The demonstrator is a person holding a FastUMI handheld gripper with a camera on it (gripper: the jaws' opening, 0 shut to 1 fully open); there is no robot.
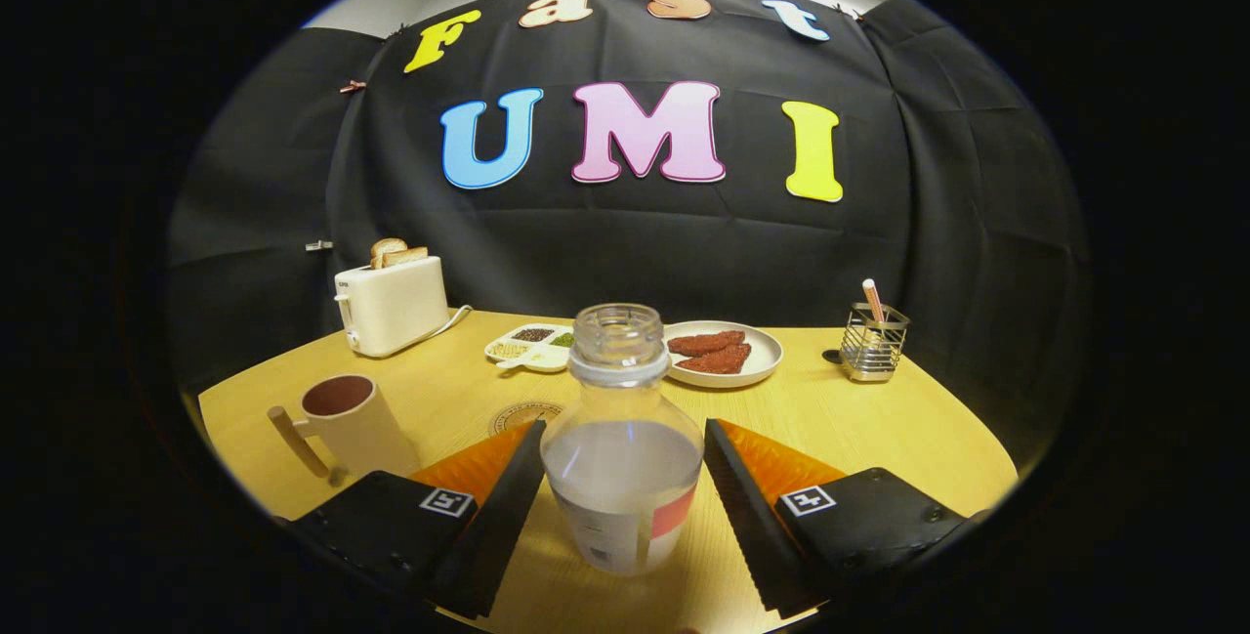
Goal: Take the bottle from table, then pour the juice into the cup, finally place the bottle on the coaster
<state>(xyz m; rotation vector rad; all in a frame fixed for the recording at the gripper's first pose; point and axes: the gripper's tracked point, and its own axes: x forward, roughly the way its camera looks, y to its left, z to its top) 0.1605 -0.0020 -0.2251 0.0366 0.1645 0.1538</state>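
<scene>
The uncapped bottle (622, 439) stands upright on the worktop (879, 439) between the released jaws, neither finger touching it. The cup (352, 424) sits near left. Closing off-centre could tip the bottle and spill juice.

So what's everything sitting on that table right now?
bottle: one, clear, uncapped, pale liquid inside, between the fingers
mug: one, cream, wooden handle, left of the bottle
coaster: one, round, tan, behind the bottle, partly hidden
toaster: one, white, toast in it, far left
divided tray: one, white, beside the toaster
plate: one, white, reddish-brown slices on it
wire holder: one, metal, far right
table: one, light wood
gripper: one, fingers open either side of the bottle
</scene>
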